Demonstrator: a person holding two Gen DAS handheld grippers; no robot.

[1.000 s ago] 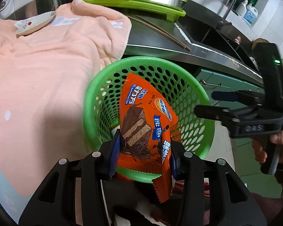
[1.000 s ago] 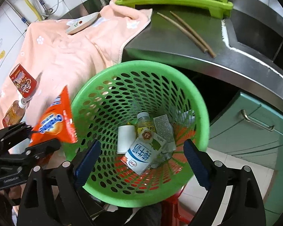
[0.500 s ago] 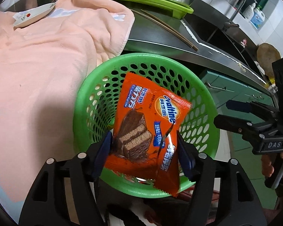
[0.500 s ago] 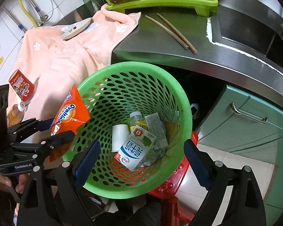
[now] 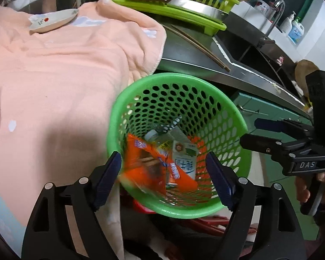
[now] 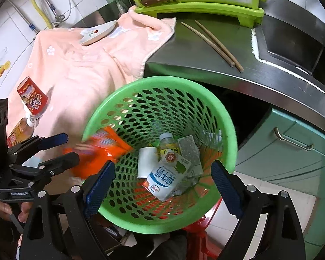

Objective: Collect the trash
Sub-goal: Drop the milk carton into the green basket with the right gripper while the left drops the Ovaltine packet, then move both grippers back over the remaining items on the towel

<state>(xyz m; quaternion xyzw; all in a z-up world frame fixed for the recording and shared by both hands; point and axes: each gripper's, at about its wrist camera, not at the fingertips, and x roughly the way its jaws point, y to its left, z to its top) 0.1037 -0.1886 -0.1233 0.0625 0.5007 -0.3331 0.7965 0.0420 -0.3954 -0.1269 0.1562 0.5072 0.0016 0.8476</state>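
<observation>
Both claws gape empty; orange wrapper [image 5: 149, 169] blurs inside the green basket [image 5: 238, 117], between the left claw [image 5: 164, 179] fingers

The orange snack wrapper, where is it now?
In both views the orange snack wrapper is blurred inside the green basket, at its left wall, beside the milk carton.

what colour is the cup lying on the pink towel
Red, with a cartoon print; the cup shows best in the right wrist view.
</observation>
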